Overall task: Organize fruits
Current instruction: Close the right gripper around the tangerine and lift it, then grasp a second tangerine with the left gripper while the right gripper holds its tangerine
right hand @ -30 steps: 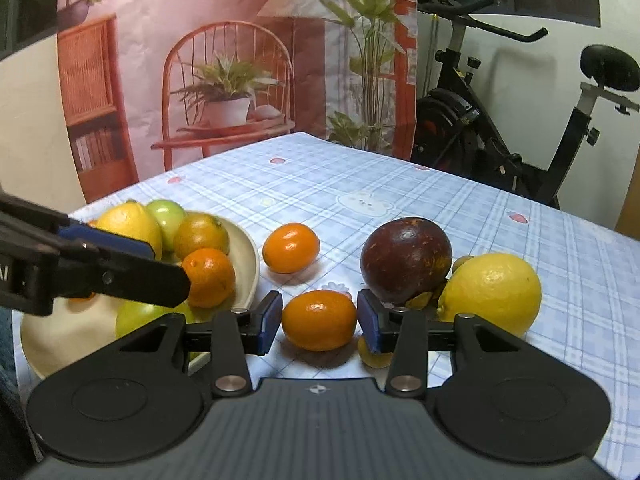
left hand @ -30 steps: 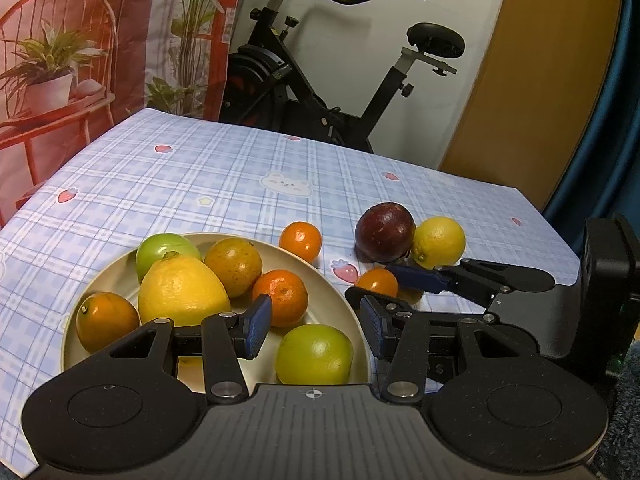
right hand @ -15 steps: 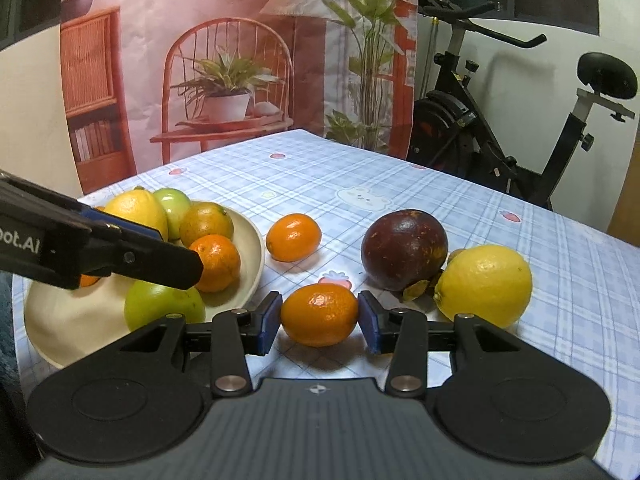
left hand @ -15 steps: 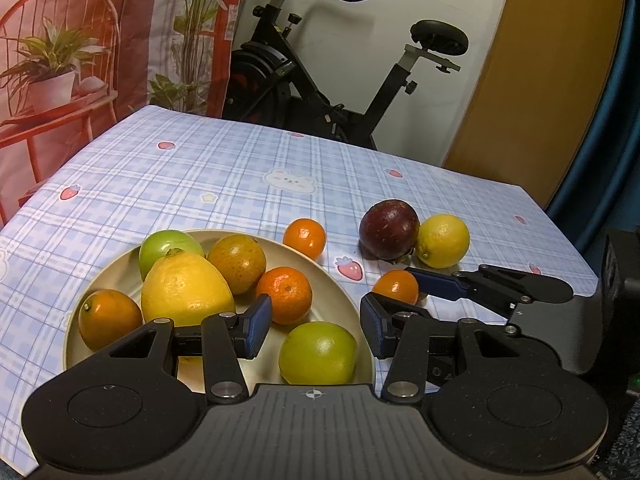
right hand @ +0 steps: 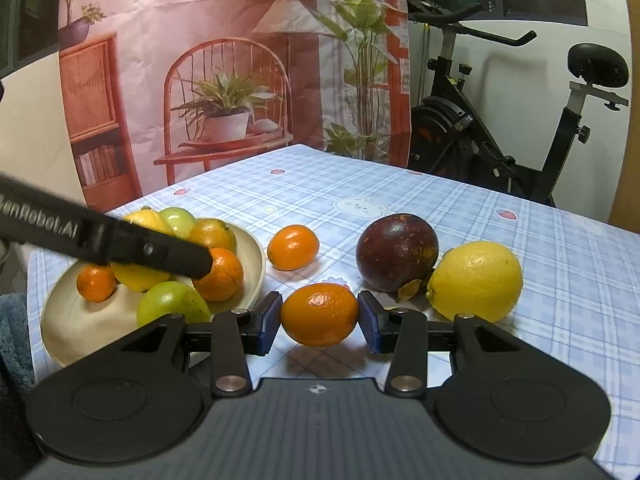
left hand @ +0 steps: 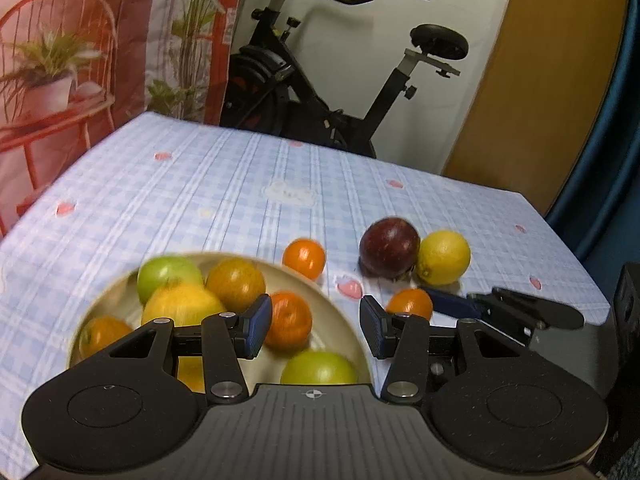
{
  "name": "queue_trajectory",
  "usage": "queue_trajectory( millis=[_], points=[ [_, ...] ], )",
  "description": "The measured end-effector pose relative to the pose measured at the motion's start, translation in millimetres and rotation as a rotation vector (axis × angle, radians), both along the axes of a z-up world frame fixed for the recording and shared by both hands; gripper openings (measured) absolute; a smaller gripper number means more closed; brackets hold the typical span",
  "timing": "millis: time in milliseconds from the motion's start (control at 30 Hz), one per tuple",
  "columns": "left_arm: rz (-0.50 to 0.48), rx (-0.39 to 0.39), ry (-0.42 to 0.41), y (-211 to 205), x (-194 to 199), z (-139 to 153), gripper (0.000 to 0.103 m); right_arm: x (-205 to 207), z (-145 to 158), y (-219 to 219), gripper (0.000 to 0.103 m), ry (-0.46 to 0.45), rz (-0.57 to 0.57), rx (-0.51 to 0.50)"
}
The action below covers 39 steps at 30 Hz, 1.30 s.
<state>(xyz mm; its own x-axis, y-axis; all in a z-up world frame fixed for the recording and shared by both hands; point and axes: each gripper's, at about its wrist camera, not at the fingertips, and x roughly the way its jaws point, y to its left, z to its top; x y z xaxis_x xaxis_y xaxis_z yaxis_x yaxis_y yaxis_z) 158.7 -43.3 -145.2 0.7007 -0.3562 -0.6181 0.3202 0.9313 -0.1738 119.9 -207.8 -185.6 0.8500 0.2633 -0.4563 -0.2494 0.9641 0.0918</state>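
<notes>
Six fruits sit in the cream bowl (right hand: pixel 256 264) on the left of the worktop (right hand: pixel 400 200): two green ones, a big yellow one, three orange-toned. Four more are outside the bowl on the checked cloth. The right gripper (right hand: pixel 319 322) has a small mandarin (right hand: pixel 319 314) between its blue fingers (right hand: pixel 267 322); both pads look to be touching its sides or just about, contact hard to confirm, and its shadow falls on the cloth right beneath; cannot tell if it is lifted. Another loose mandarin (right hand: pixel 293 248) lies just beyond it, near the bowl rim. Dark purple round fruit (right hand: pixel 397 252) sits to the right, touching or just beside a lemon (right hand: pixel 476 280), dried leaf bits between them. Left gripper (left hand: pixel 316 328) hovers over the near right part of the bowl, fingers (left hand: pixel 258 326) spread apart, nothing between them; an orange fruit (left hand: pixel 290 322) and a green fruit (left hand: pixel 318 368) in the bowl show in the gap below. Left view is motion-blurred. In the left view the right gripper's fingers reach in from the right around the mandarin (left hand: pixel 410 304). Exercise bike (right hand: pixel 500 120) and printed backdrop (right hand: pixel 220 80) stand behind the worktop.
</notes>
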Motion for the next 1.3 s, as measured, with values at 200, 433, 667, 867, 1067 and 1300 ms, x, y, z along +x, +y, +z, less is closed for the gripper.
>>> queue_trajectory(
  millis=[200, 433, 667, 867, 1067, 1300],
  points=[
    [-0.045, 0.077, -0.049, -19, 24, 12, 0.051, -10, 2, -8, 0.044, -0.03, -0.037, 0.033],
    [-0.075, 0.161, 0.008, -34, 67, -2, 0.05, -14, 5, -20, 0.044, -0.038, -0.113, 0.078],
    [-0.098, 0.228, 0.065, -45, 84, -20, 0.05, -13, 6, -23, 0.044, -0.029, -0.11, 0.1],
    [-0.102, 0.259, 0.099, -52, 90, -27, 0.048, -13, 5, -25, 0.044, -0.019, -0.106, 0.116],
    [-0.115, 0.243, 0.103, -53, 88, -29, 0.038, -12, 5, -28, 0.044, -0.015, -0.103, 0.126],
    [-0.126, 0.184, 0.09, -45, 74, -11, 0.038, -11, 6, -28, 0.044, -0.014, -0.1, 0.129]
  ],
)
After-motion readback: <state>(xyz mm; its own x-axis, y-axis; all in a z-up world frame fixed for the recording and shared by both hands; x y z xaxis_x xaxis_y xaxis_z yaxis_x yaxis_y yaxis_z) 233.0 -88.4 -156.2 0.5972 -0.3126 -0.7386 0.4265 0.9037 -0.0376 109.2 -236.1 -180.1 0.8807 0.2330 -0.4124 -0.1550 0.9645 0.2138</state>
